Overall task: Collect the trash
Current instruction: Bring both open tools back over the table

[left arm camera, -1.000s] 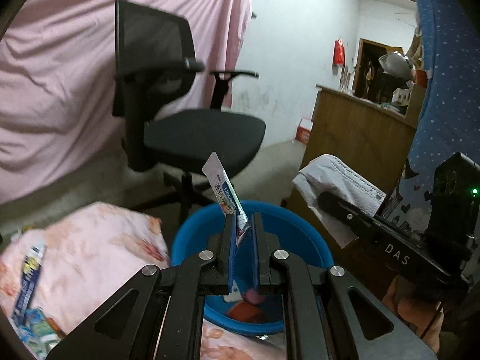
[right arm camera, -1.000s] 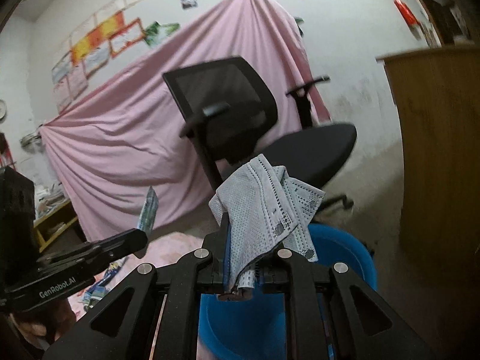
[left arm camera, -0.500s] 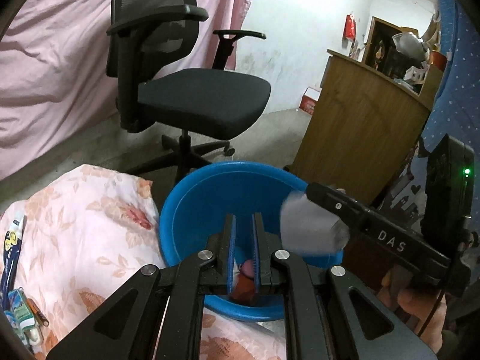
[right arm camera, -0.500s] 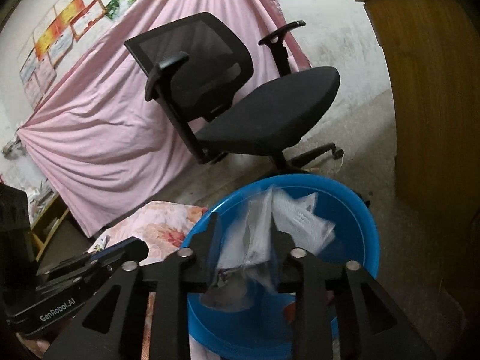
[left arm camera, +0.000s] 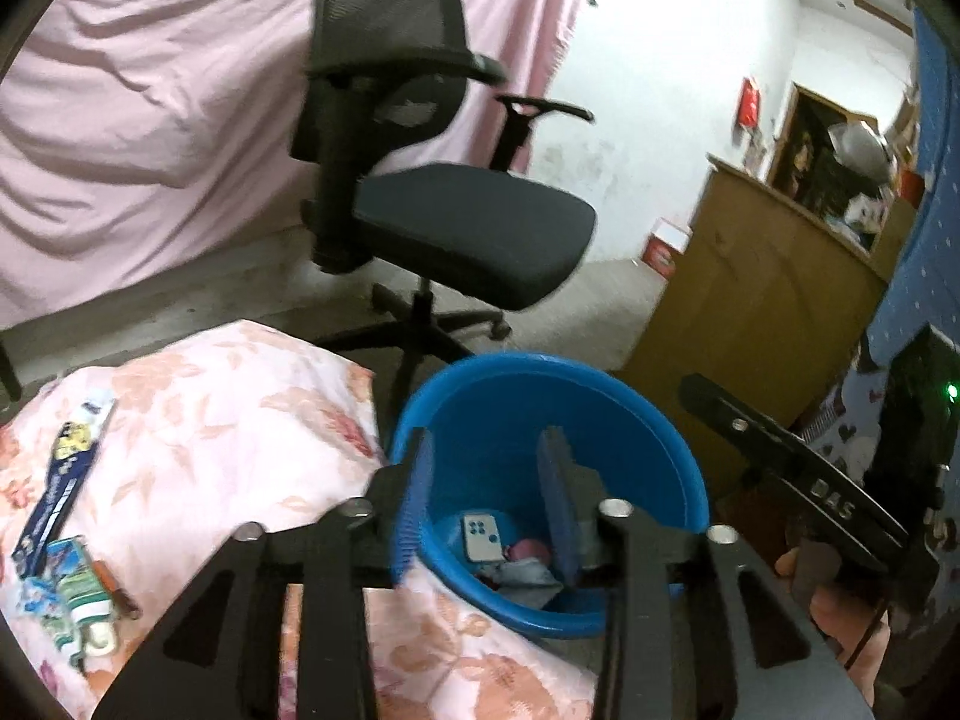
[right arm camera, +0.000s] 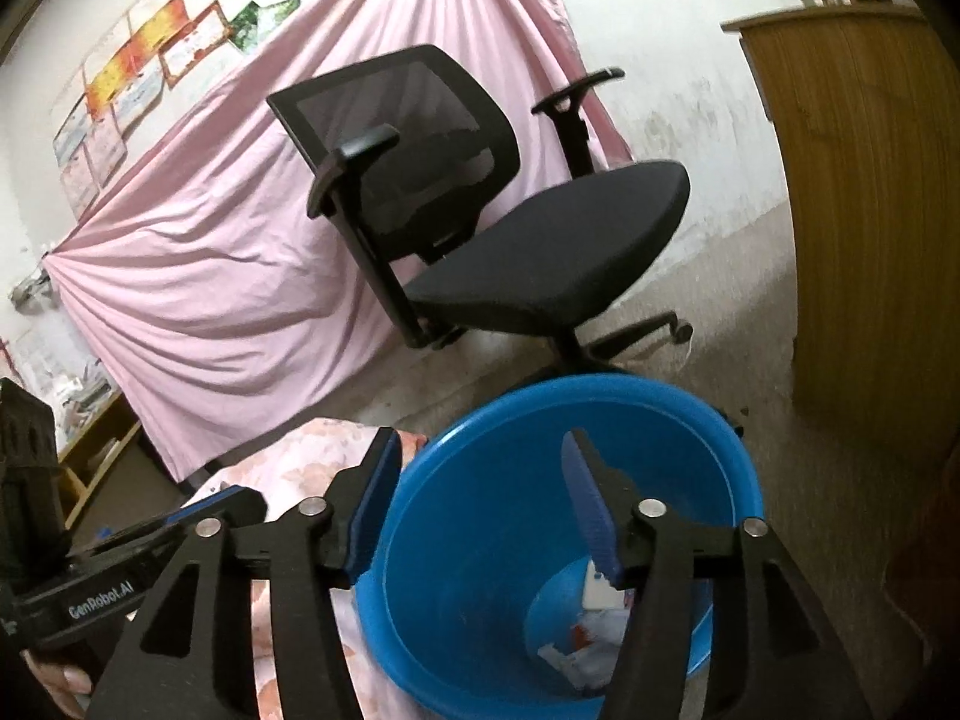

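Some trash already lies at the bottom of the round blue plastic tub. Both the left gripper and right gripper are opening over it, empty. Maybe wrappers wait on the flowery pink cloth.

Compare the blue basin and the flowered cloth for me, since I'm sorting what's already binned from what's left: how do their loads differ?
The blue basin holds dropped trash at its bottom: a small white remote-like piece and crumpled scraps. The flowered cloth carries flat packets lying in the open near its left edge. The basin is deep and rigid; the cloth is soft and spread out. Both sit side by side, touching.
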Action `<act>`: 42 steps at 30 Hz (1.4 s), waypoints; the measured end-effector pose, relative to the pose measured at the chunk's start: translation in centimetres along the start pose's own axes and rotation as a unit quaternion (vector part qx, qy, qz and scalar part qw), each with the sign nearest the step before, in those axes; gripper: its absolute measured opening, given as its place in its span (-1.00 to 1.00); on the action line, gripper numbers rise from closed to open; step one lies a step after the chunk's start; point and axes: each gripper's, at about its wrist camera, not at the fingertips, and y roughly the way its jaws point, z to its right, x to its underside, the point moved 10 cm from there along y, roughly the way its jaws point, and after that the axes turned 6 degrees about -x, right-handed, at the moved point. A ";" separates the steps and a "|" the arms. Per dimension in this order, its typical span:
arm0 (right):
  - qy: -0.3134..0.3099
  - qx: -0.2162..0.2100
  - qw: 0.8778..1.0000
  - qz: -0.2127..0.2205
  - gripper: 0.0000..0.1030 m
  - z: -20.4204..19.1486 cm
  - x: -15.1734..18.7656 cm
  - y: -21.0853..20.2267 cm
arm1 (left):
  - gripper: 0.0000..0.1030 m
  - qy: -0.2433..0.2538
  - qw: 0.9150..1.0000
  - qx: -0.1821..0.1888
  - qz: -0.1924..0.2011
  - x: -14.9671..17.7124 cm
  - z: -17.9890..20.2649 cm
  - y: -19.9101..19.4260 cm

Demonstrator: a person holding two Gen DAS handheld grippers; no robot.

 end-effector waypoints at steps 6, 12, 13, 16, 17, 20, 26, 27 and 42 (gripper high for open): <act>-0.034 -0.013 0.998 0.051 0.60 -3.0 -1.9 -1.3 | 0.48 -0.029 0.997 -0.049 0.061 -1.6 -3.6 -3.7; -0.065 -0.039 0.991 0.109 1.00 -7.2 -3.5 -2.6 | 0.97 -0.058 0.979 -0.117 0.155 -3.2 -8.0 -8.8; -0.072 -0.045 0.990 0.115 1.00 -8.1 -3.7 -2.7 | 0.97 -0.059 0.977 -0.125 0.165 -3.3 -8.6 -9.5; -0.091 -0.061 0.986 0.128 1.00 -10.6 -3.7 -2.8 | 0.97 -0.061 0.968 -0.149 0.193 -3.3 -10.4 -11.7; -0.098 -0.070 0.984 0.134 1.00 -11.6 -3.7 -2.9 | 0.97 -0.062 0.966 -0.155 0.199 -3.2 -10.9 -12.3; -0.116 -0.084 0.979 0.146 1.00 -13.9 -3.4 -3.0 | 0.97 -0.070 0.958 -0.175 0.217 -2.5 -12.8 -14.5; -0.154 -0.105 0.968 0.166 1.00 -18.5 -2.4 -3.2 | 0.97 -0.081 0.941 -0.218 0.245 -0.8 -16.2 -18.1; -0.159 -0.108 0.967 0.169 1.00 -19.2 -2.2 -3.3 | 0.97 -0.083 0.939 -0.223 0.248 -0.6 -16.7 -18.5; -0.227 -0.147 0.954 0.133 1.00 -26.6 2.2 -0.5 | 0.97 -0.099 0.924 -0.290 0.228 4.5 -24.2 -21.9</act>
